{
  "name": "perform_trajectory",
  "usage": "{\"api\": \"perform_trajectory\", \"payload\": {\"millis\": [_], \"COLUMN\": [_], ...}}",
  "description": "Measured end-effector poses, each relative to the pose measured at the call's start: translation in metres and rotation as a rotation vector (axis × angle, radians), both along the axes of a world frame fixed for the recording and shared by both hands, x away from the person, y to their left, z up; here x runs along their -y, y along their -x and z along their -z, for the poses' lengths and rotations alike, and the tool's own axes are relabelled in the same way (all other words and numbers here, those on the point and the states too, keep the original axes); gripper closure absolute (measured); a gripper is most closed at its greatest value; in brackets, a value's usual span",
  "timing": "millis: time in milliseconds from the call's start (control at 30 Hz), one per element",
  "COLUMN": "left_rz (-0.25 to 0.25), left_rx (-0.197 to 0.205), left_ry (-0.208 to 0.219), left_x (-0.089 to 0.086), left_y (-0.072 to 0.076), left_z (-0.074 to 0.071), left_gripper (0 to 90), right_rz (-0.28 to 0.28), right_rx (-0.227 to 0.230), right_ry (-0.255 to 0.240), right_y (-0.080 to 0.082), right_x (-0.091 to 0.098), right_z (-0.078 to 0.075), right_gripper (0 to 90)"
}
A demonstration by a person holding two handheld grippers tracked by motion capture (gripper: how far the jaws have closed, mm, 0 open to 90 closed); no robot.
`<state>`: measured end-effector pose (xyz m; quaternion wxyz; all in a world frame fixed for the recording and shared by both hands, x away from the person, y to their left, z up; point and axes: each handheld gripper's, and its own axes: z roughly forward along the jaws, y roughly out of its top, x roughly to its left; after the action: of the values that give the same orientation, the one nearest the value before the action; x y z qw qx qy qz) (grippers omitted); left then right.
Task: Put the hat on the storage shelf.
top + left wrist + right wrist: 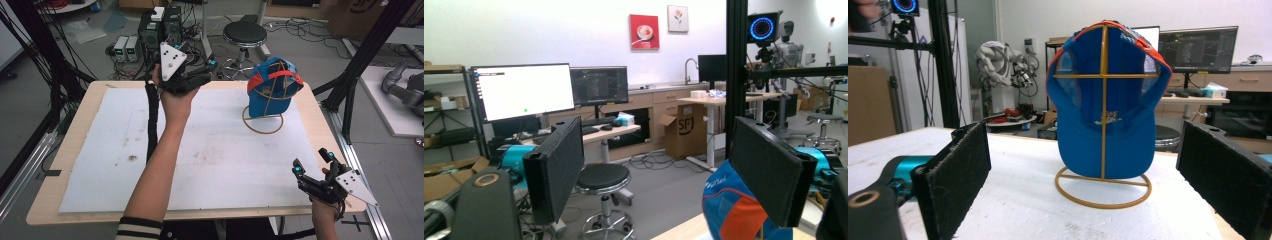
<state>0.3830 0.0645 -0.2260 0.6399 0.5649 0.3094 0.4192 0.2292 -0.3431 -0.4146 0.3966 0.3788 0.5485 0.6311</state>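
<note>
The blue cap (pixel 272 85) sat on its wire stand (pixel 263 122), right of the left gripper (pixel 207 70) and ahead of the right gripper (pixel 312 162); both stood apart, empty; a careless brush could topple the light stand

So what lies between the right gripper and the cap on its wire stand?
Nothing: in the high view only bare white table cover separates the right gripper from the blue and orange cap on the gold wire stand. The right gripper view shows the same.
</note>
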Motion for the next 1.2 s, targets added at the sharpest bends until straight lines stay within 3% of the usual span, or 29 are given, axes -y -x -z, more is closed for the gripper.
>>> {"api": "perform_trajectory", "payload": {"millis": [133,300,633,933,1200], "left_rz": [-0.01,-0.04,-0.089,-0.078,-0.141], "left_rx": [0.004,0.005,0.003,-0.023,-0.035], "left_ry": [0.0,-0.033,-0.023,0.001,0.035], "left_x": [-0.014,-0.034,-0.096,-0.141,-0.179], "left_y": [0.01,0.023,0.061,0.087,0.112], "left_z": [0.002,0.009,0.028,0.053,0.085], "left_gripper": [21.2,20.5,18.6,16.2,16.1], "right_rz": [0.001,0.007,0.015,0.036,0.043], "right_rx": [0.003,0.001,0.0,0.0,-0.008], "right_ry": [0.006,0.005,0.011,0.013,0.017], "right_y": [-0.002,-0.007,-0.011,-0.015,-0.018], "right_x": [0.0,-0.001,-0.003,0.001,0.004], "right_z": [0.0,0.0,-0.002,-0.001,-0.001], "right_gripper": [6.9,6.9,6.9,6.9,6.9]}}
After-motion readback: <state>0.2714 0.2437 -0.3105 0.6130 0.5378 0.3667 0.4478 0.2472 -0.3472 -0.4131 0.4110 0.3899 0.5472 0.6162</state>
